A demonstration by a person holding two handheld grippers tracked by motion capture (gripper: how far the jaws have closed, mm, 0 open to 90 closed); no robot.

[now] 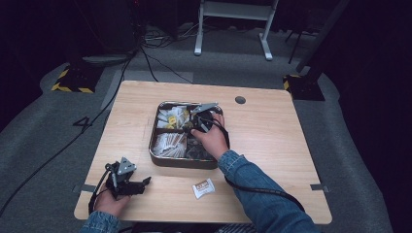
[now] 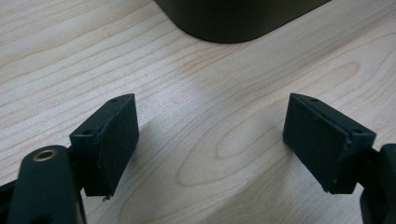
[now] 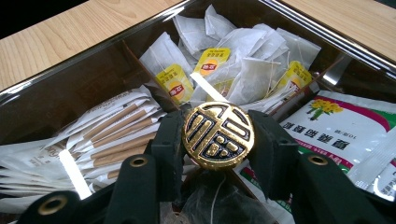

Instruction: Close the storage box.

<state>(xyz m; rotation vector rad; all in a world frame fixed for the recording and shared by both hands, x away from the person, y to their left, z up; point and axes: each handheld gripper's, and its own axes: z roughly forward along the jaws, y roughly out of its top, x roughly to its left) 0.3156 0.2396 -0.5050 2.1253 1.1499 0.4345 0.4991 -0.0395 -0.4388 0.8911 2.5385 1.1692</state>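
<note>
A metal tray with compartments stands at the middle of the wooden table. My right gripper reaches into it from the near right. In the right gripper view, that gripper is shut on a round gold disc with a black embossed pattern, held just above the tray's contents. My left gripper rests on the table's front left corner, away from the tray. In the left gripper view, its jaws stand open over bare wood, with nothing between them.
The tray holds white tea bags with yellow tags, white-and-brown sachets and a white packet printed with yellow flowers. One small sachet lies on the table in front of the tray. The tray's dark wall is ahead of the left gripper.
</note>
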